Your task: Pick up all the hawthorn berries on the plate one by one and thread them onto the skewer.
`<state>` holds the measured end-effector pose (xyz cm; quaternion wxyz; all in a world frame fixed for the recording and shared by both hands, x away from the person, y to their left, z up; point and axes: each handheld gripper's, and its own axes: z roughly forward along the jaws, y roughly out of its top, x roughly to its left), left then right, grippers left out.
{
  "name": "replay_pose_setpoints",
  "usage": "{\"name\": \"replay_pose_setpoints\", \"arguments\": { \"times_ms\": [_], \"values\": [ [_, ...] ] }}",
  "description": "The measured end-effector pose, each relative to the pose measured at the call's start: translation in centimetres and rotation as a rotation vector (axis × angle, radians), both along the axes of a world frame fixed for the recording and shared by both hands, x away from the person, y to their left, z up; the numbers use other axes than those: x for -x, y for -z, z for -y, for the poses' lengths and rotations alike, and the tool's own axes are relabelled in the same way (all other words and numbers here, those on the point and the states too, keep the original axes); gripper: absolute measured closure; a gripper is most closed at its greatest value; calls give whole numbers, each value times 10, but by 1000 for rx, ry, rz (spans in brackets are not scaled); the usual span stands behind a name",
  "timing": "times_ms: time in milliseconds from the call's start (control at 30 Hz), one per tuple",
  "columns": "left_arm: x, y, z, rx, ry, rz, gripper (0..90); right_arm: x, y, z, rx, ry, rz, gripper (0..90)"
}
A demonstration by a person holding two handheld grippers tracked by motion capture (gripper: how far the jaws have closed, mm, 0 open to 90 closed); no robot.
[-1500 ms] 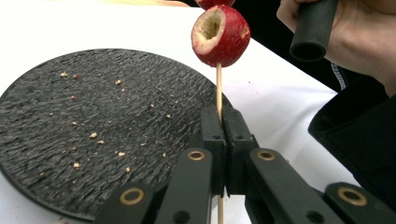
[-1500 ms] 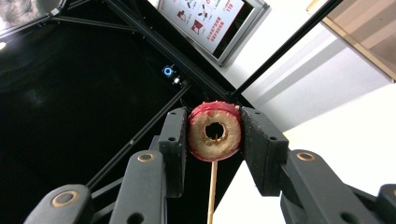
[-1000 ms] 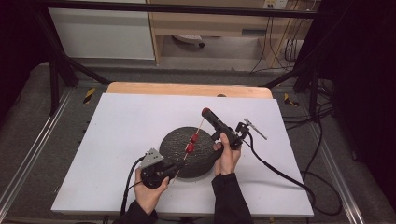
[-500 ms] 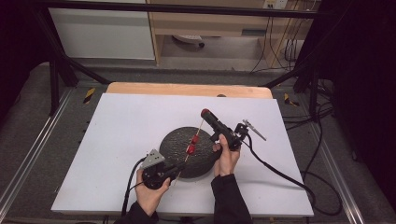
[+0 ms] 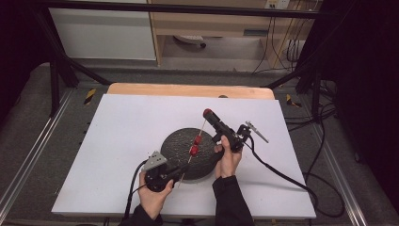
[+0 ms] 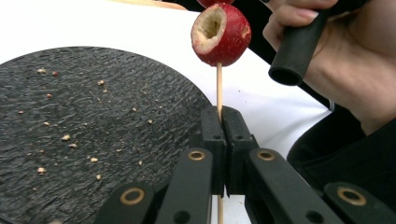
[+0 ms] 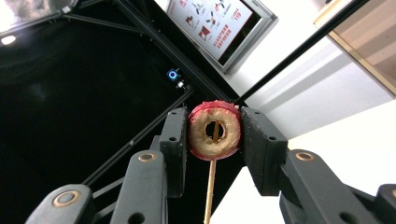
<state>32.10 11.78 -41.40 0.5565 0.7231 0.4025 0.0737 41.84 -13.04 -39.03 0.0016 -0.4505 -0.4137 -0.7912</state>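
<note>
Above the slate plate [image 5: 181, 141]: left gripper [image 6: 223, 122] fingers clamped on the wooden skewer [image 6: 218, 86], right gripper [image 7: 214, 135] fingers squeezing a cored red fruit [image 7: 214, 130] at its tip; off-axis pushing could snap the skewer.

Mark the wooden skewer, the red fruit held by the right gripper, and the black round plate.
wooden skewer [image 6: 218, 86]: left gripper view, bare stick above the shut jaws.
red fruit [image 7: 215, 131]: right gripper view, cut face around its hollow core.
black round plate [image 6: 93, 116]: left gripper view, bare textured surface.
</note>
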Motion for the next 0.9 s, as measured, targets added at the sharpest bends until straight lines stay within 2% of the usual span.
{"name": "replay_pose_setpoints", "arguments": {
  "times_ms": [233, 400, 500, 700, 900],
  "values": [
    [4, -2, -3, 16, -16, 25, 889, -3, 0, 1, -8, 5, -4, 633],
    [4, 0, -4, 22, -18, 14, 888, -5, 3, -1, 8, 19, 9, 633],
    [6, 3, -2, 17, -4, 0, 888, -5, 2, 0, -6, 40, 22, 633],
    [5, 1, 1, 51, -8, 9, 888, -4, 0, 1, -14, 22, 19, 633],
    [4, 3, 5, 46, -1, -2, 889, -1, 1, 0, -29, 4, 16, 633]
  ]
}}
